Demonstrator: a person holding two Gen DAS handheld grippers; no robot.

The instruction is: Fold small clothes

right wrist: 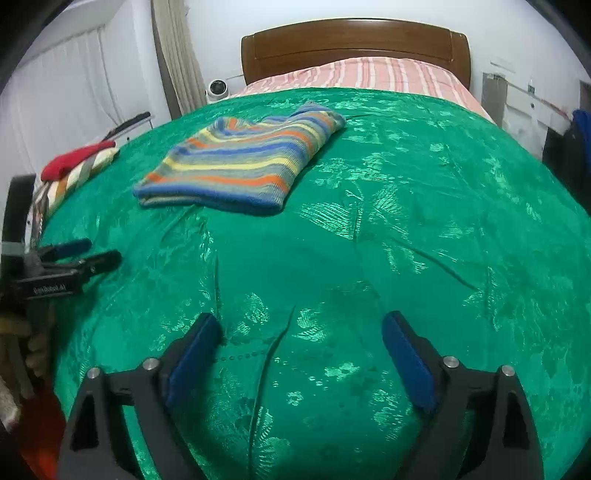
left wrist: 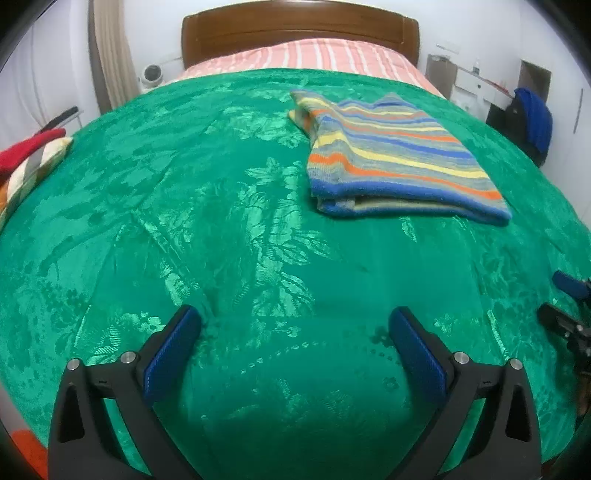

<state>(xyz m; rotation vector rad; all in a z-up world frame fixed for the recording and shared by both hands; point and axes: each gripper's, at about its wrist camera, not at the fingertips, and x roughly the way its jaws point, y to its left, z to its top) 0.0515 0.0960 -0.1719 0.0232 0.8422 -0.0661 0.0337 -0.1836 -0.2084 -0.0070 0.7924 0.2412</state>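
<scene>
A striped knitted garment (left wrist: 395, 158) in blue, yellow, orange and grey lies folded flat on the green bedspread (left wrist: 221, 221). In the right wrist view the same garment (right wrist: 240, 162) lies up and to the left. My left gripper (left wrist: 295, 321) is open over bare bedspread, nearer than the garment, with nothing between its blue pads. My right gripper (right wrist: 301, 325) is open too, over bare green bedspread (right wrist: 406, 221), holding nothing. The left gripper (right wrist: 86, 253) also shows at the left edge of the right wrist view. The right gripper's fingertips (left wrist: 567, 282) show at the right edge of the left wrist view.
A pile of other clothes, red on top of a checked piece (left wrist: 33, 155), sits at the bed's left edge; the same clothes pile (right wrist: 74, 166) shows in the right view. A pink striped sheet (left wrist: 332, 55) and wooden headboard (left wrist: 299, 29) lie beyond. A blue-draped chair (left wrist: 532, 122) stands right.
</scene>
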